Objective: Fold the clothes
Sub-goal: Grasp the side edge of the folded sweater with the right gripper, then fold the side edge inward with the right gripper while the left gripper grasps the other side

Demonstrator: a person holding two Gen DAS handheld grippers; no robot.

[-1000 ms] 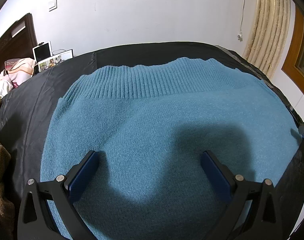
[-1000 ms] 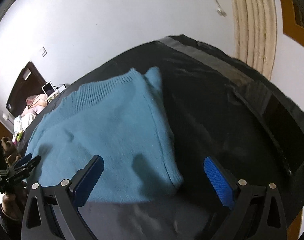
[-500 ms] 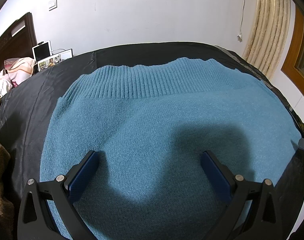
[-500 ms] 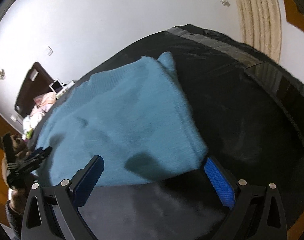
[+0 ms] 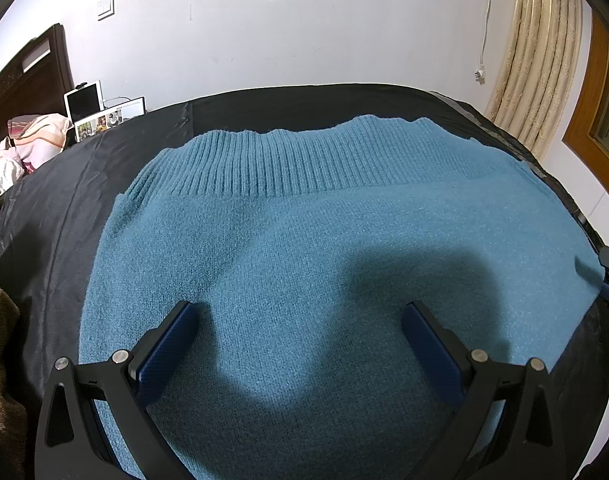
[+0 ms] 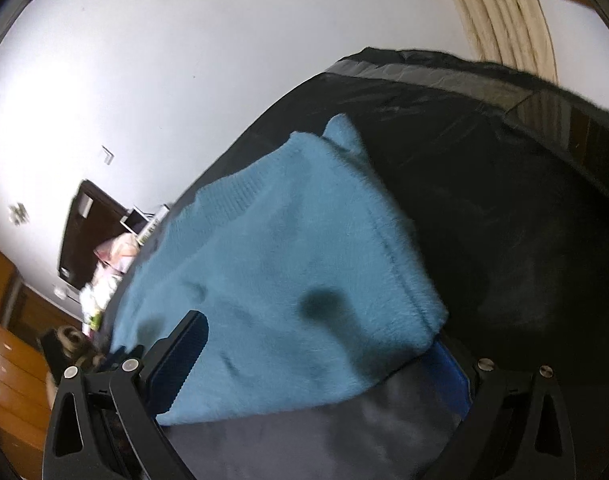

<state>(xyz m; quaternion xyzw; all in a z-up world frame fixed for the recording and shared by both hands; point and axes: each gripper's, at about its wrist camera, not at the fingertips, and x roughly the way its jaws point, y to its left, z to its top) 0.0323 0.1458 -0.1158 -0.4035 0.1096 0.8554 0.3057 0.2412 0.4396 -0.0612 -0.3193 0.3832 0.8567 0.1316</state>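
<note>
Left gripper (image 5: 298, 322): fingers spread wide, nothing clamped; black rigid frames with bolt heads, flat dark-blue pads (image 5: 166, 350) of fine dimpled texture. Directly beneath and ahead: sweater (image 5: 324, 240), teal, fuzzy fine knit, lying flat, with a band of vertical ribbing along the far, slightly wavy edge. Beneath the sweater: black cloth (image 5: 64, 200), smooth, faintly glossy, creased, covering the work surface. Far left of the gripper: brown fleecy fabric (image 5: 0, 344). Beyond, left: dark wooden headboard (image 5: 28, 76), pink bedding (image 5: 28, 136), white tablet (image 5: 83, 99) propped upright. Beyond, right: cream pleated curtain (image 5: 540, 52) against the white wall.

Right gripper (image 6: 322, 344): fingers likewise wide apart, not closed on anything; left pad (image 6: 180, 356) dark blue and textured, right pad brighter blue. Between the fingers: near corner of the sweater (image 6: 288, 264), raised off the grey underlayer and blurred; contact with the right pad cannot be confirmed. Right of the gripper: black cloth (image 6: 504, 208), wrinkled, with a grey strip along its far edge.
</note>
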